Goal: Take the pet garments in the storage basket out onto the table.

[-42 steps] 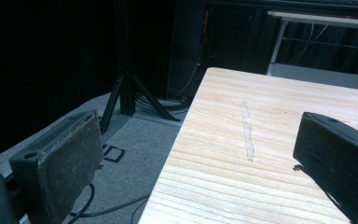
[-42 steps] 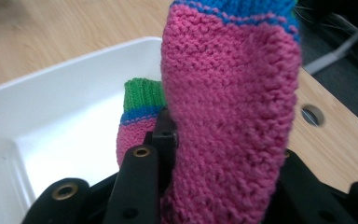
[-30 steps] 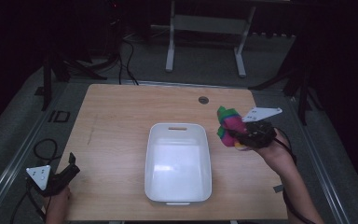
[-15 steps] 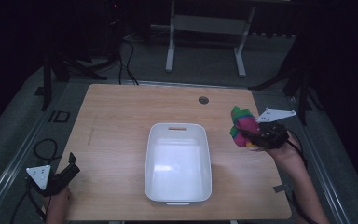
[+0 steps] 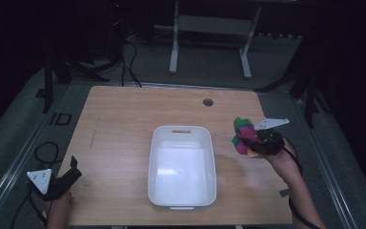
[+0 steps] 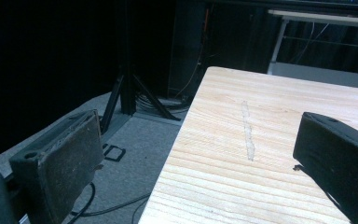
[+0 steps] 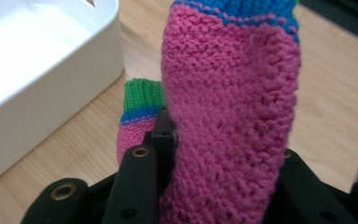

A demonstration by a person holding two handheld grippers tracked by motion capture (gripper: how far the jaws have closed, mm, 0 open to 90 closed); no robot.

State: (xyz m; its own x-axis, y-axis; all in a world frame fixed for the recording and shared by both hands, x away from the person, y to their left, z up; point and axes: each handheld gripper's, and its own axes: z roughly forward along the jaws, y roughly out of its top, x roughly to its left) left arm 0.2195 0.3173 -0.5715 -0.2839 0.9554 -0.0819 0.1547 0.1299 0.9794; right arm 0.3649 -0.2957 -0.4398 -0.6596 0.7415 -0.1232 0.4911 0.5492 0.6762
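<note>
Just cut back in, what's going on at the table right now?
The right gripper is shut on a pink knitted piece with blue and green bands, holding it just right of the white bin. The bin looks empty. The left gripper sits at the table's near left corner, jaws open with nothing between them.

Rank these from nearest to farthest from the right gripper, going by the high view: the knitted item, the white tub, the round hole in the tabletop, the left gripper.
1. Knitted item: clamped in the right gripper, at the table's right side.
2. White tub: mid-table, to its left.
3. Round hole: near the far edge.
4. Left gripper: at the near left corner.
</note>
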